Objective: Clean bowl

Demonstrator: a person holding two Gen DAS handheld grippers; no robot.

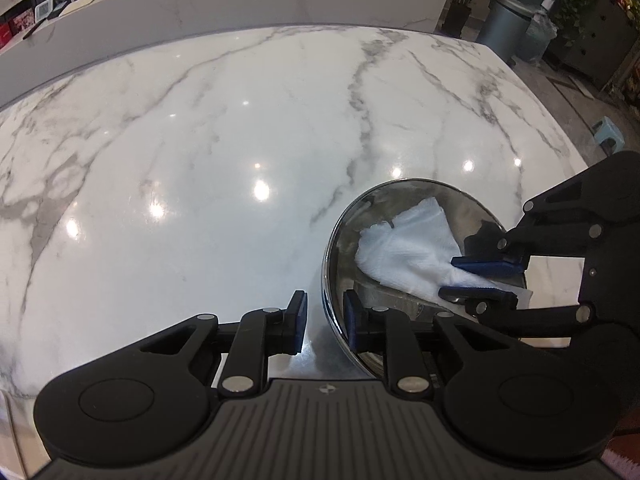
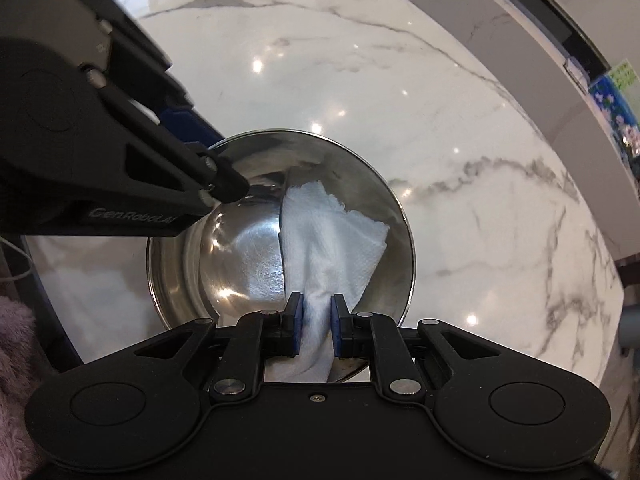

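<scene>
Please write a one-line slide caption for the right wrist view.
Right gripper pinches a white paper towel inside a steel bowl whose rim the left gripper straddles.

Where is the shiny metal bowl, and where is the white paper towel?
Shiny round metal bowl (image 2: 240, 248), right wrist view, on its bare inner bottom.
White crumpled paper towel (image 2: 332, 236), right wrist view, on its middle fold inside the bowl.

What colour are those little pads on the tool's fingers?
Blue pads on black fingers, seen best from the right wrist, where they pinch the white paper towel.
</scene>
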